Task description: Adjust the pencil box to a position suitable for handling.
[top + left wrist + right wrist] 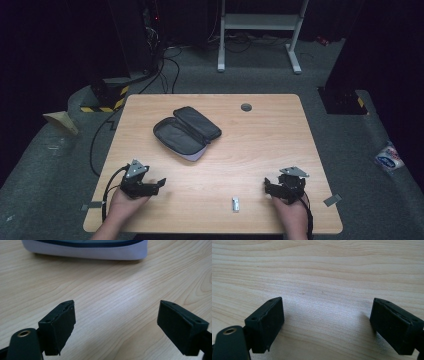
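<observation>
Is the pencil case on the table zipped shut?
No, the pencil case lies open in the high view, its lid folded back.

Table point(260, 150): light wood is seen, pale tan with a wavy grain pattern. Pouch point(186, 132): dark grey lining and a black flap are shown in the high view; white outer fabric with a navy zip line is shown in the left gripper view. Left gripper point(159, 183) and right gripper point(268, 186): matte black is seen, with grey top plates; a brass-coloured ring is seen by one jaw in each gripper view. Small object point(235, 203): white-grey. Grommet point(246, 107): grey. Floor point(350, 150): dark grey carpet. Yellow-black hazard stripes point(112, 102) are seen at the left.
</observation>
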A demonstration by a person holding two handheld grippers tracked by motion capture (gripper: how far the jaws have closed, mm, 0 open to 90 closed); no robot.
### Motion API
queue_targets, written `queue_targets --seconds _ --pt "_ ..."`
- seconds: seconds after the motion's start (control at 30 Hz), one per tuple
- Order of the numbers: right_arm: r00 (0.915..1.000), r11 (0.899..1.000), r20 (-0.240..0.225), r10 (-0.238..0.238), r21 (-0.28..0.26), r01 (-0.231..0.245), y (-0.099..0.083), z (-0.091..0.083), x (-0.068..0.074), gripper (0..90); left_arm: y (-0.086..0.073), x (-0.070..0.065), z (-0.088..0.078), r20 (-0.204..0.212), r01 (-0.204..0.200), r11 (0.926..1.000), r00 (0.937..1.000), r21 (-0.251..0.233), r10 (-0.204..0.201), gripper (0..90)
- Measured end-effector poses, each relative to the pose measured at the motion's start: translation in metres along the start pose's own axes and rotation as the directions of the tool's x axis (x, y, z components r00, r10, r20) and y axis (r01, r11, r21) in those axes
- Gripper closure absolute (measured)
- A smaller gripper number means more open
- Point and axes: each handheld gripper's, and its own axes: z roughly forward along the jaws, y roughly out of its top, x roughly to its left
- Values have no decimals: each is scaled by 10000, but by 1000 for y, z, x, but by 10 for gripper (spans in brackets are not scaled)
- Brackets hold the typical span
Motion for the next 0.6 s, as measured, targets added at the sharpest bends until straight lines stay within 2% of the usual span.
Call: queue_targets --seconds 0.3,0.37,0.6 --pt "10000 10000 4 -10 -15 10 0 0 0 121 16 -13 9 190 -236 9991 9995 -348 243 178" --pt "10000 10000 4 -16 -14 16 0 0 0 123 22 -18 14 355 -291 9988 9989 -399 305 184" --pt "10000 10000 6 -11 -16 11 0 0 0 125 42 -25 27 432 -526 9971 9976 -543 550 195"
